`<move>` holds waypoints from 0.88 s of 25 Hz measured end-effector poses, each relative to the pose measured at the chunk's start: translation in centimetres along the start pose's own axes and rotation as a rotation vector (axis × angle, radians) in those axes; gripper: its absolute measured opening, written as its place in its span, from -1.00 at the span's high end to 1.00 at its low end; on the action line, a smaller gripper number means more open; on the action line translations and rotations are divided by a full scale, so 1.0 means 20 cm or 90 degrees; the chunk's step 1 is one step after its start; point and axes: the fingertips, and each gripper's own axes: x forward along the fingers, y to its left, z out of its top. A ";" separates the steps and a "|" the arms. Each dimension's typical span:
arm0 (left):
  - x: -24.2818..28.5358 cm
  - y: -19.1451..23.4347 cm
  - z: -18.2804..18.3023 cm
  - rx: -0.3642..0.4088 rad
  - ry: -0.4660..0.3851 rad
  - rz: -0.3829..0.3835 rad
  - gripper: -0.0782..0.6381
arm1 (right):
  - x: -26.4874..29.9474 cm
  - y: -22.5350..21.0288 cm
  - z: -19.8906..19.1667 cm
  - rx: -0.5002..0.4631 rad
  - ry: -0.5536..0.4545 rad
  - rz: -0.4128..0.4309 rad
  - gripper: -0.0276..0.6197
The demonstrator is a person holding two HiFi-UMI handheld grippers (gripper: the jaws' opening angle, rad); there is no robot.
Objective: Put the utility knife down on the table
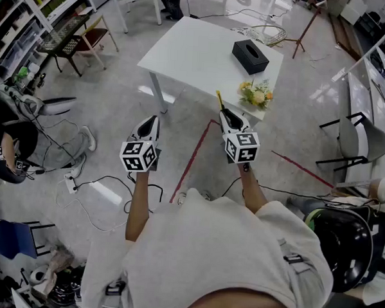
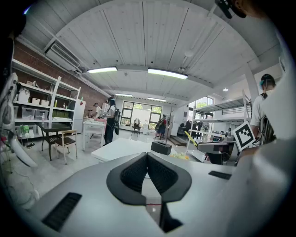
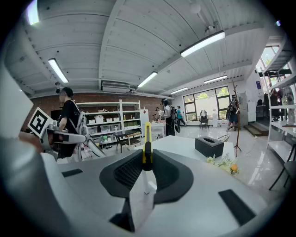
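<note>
Pinches utility knife [image 3: 147, 135] upright in R claw [image 3: 147, 163], tip past jaws. Holds L claw [image 2: 147, 157] shut, empty. Short of worktop [image 1: 198, 47].

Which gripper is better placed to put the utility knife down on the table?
Right. The right gripper is shut on the yellow utility knife, just short of the white table; the left gripper is shut, empty.

Likely a lab, stocked shelving [image 3: 109, 123], red floor tape [image 1: 192, 160]
</note>
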 end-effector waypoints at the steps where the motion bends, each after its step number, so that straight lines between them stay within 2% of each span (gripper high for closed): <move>1: 0.00 0.00 0.00 0.000 0.000 0.000 0.73 | 0.01 0.00 0.00 -0.001 0.001 0.001 0.66; 22: 0.07 0.23 -0.01 0.000 0.010 -0.042 0.73 | 0.19 0.16 0.01 -0.001 0.007 -0.013 0.66</move>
